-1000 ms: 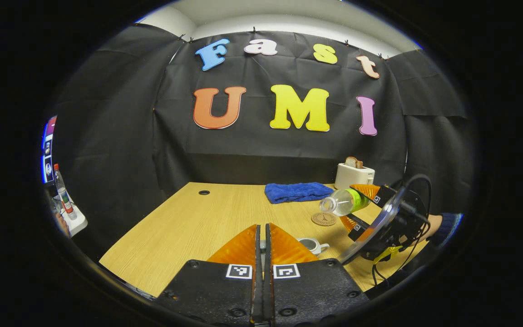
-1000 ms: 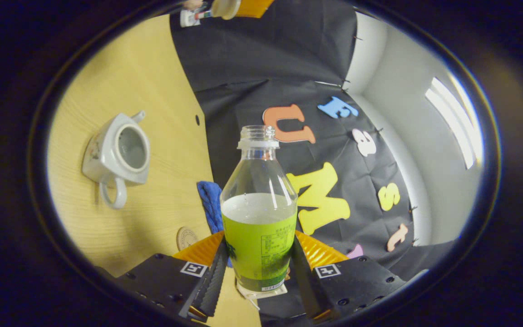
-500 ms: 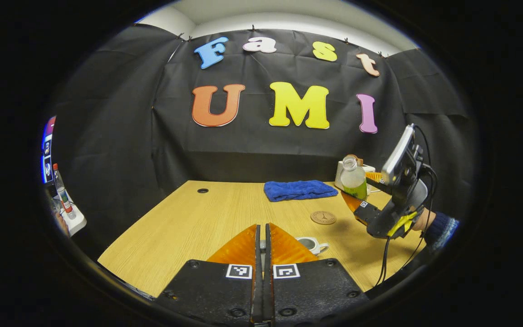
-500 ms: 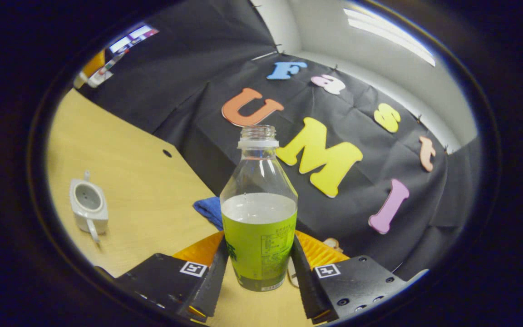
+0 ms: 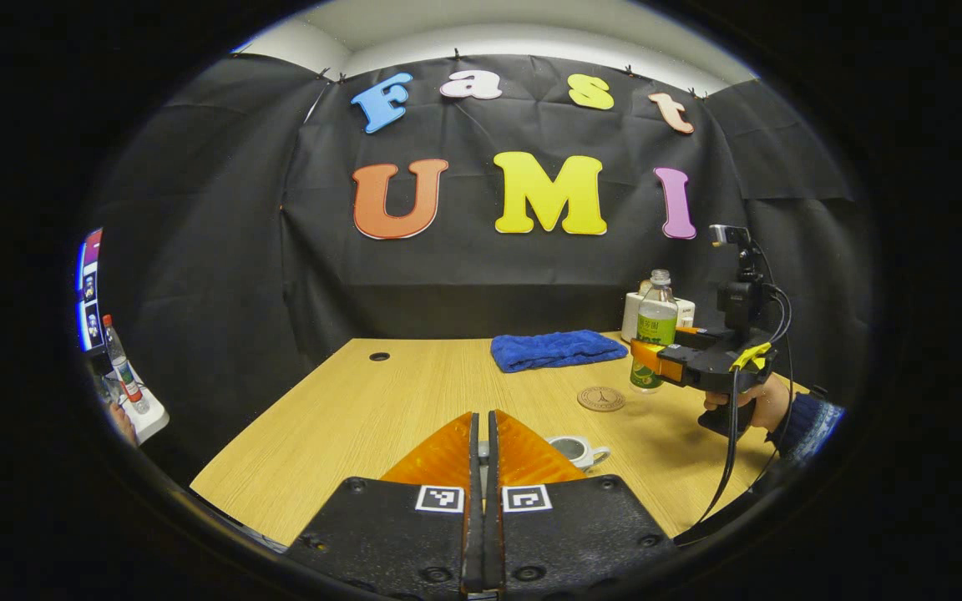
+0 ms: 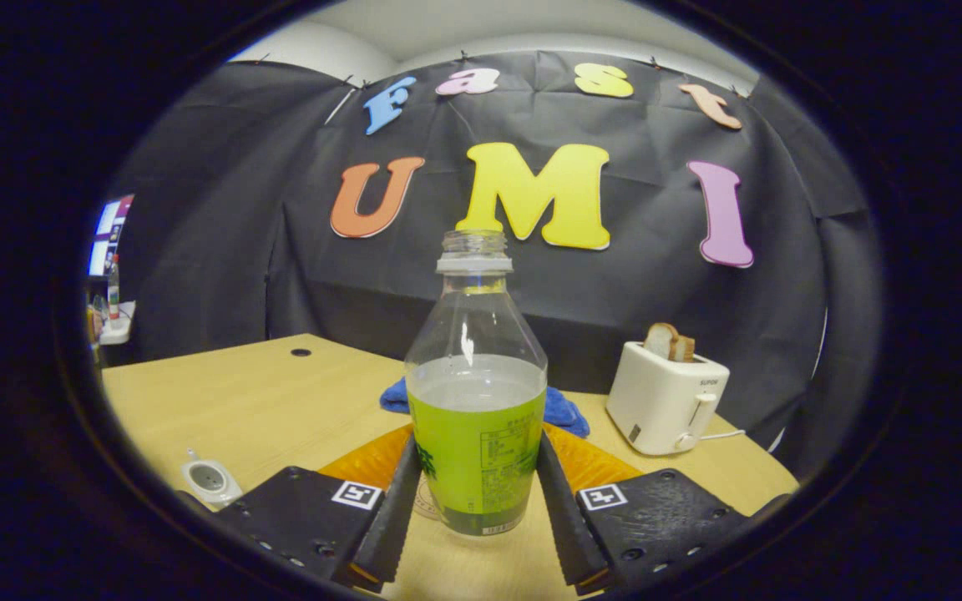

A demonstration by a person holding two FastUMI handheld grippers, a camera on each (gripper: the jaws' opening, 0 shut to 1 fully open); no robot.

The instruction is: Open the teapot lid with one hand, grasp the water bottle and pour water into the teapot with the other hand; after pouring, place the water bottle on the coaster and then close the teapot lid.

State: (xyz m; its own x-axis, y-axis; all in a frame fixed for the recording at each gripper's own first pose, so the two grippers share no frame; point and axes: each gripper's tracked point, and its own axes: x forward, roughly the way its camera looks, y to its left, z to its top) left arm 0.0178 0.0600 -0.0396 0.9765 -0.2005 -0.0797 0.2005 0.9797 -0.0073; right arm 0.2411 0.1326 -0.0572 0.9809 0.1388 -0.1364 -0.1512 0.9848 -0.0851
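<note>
Swung back upright from its tilt, the clear green-labelled water bottle (image 6: 476, 392) sits clamped in the right tongs (image 6: 474, 509), at three o'clock of the round brown coaster (image 5: 601, 398), while the left tongs (image 5: 482, 455) stay clenched.

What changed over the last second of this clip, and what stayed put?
The right gripper swung the clear green-labelled water bottle from tipped over the white teapot back upright, near the round coaster. Its grip held; the left gripper stayed shut, the teapot still lidless.
</note>
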